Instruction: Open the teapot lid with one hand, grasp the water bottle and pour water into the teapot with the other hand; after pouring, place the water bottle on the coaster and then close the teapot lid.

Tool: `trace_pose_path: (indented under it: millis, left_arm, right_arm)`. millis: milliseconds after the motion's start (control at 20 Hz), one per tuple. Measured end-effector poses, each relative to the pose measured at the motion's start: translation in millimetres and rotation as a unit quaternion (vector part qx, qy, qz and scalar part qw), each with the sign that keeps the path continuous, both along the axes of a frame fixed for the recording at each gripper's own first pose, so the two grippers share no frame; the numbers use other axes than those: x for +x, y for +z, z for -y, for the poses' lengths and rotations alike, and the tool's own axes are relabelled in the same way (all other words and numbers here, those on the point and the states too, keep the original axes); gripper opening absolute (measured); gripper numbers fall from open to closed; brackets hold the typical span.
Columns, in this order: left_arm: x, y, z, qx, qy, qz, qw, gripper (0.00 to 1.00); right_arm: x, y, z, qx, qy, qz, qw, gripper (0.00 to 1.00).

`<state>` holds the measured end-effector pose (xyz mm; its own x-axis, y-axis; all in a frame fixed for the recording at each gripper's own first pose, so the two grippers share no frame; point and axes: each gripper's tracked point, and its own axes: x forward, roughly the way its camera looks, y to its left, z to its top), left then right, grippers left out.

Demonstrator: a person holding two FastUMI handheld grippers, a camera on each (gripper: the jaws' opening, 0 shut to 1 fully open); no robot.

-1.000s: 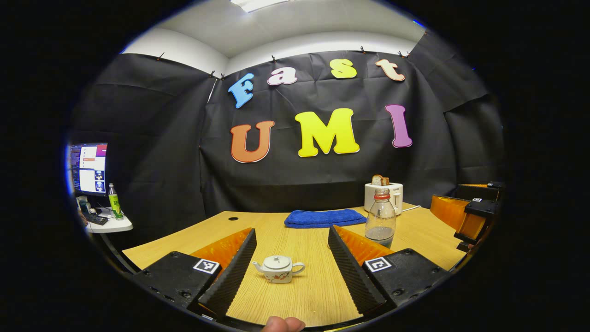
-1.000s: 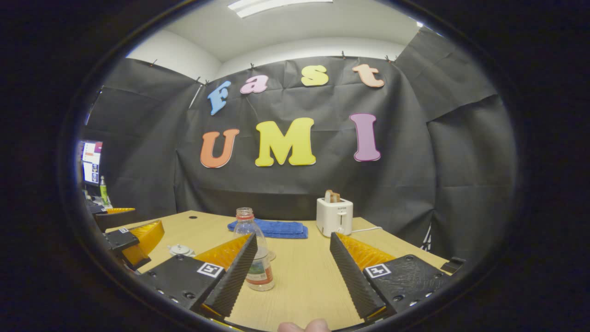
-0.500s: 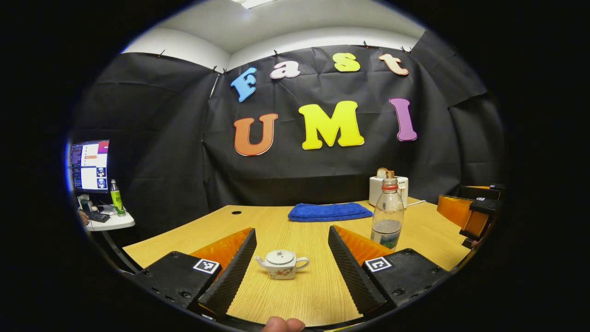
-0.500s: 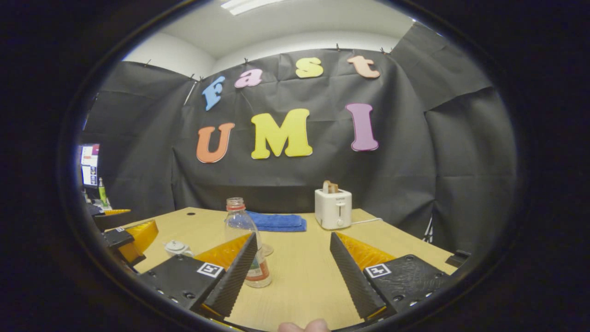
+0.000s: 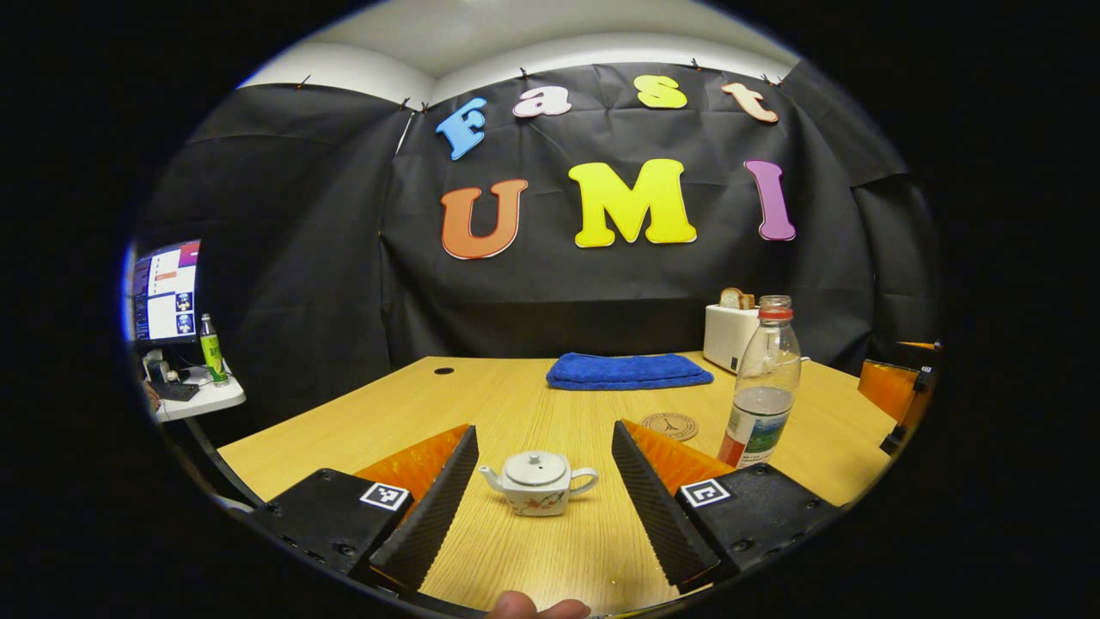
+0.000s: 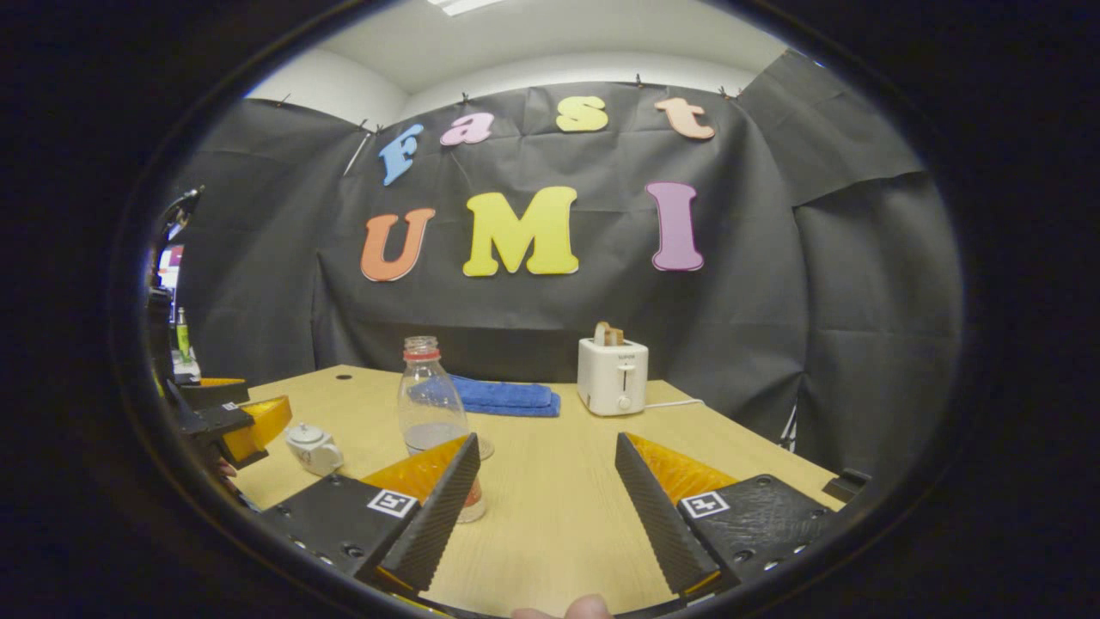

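Black cloth (image 5: pixel 284 258) drapes the booth's walls, clipped along the top beneath a white wall (image 6: pixel 550 73) and ceiling. A ceiling light (image 6: pixel 464 5) glows at twelve o'clock. The wooden desk (image 5: pixel 481 404) fills the lower half; at nine o'clock, a small white side table (image 5: pixel 199 398) carries a monitor (image 5: pixel 165 292).

Both views look low across the table (image 5: pixel 481 404) toward the booth's back wall. The left gripper view is near the teapot (image 5: pixel 536 481); the right gripper view looks from farther right. They share the bottle (image 6: pixel 434 421), towel (image 5: pixel 627 371) and toaster (image 6: pixel 612 376).
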<state>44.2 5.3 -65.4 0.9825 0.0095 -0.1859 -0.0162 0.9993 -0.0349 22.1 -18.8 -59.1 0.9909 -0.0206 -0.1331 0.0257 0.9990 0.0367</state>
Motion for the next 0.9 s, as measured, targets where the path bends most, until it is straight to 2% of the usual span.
trace_pose_path:
  millis: [200, 350, 550, 700, 750, 900]
  left_arm:
    - [19.8, -24.6, -9.7, 0.009, 0.003, -0.037, 0.999, 0.98]
    - [33.2, -42.5, -10.8, 0.003, 0.0, -0.066, 0.998, 0.94]
    - [45.0, -51.3, -10.2, 0.01, -0.001, -0.086, 0.996, 0.79]
    - [49.1, -54.4, -10.3, 0.008, -0.005, -0.091, 0.996, 0.61]
    - [49.2, -54.5, -7.7, 0.008, -0.008, -0.092, 0.996, 0.59]
    - [50.2, -53.5, -3.9, 0.022, -0.013, -0.089, 0.996, 0.43]
  right_arm:
    - [6.0, -7.6, 9.7, -0.013, -0.012, -0.005, 1.0, 0.97]
    - [10.3, -12.6, 16.6, -0.017, -0.021, -0.013, 1.0, 0.97]
    - [17.7, -19.8, 22.0, -0.019, -0.031, -0.022, 0.999, 0.95]
    - [20.5, -22.5, 20.8, -0.023, -0.031, -0.025, 0.999, 0.97]
    - [21.0, -23.4, 20.0, -0.023, -0.03, -0.025, 0.999, 0.97]
    - [23.9, -24.5, 16.3, -0.019, -0.02, -0.025, 0.999, 0.97]
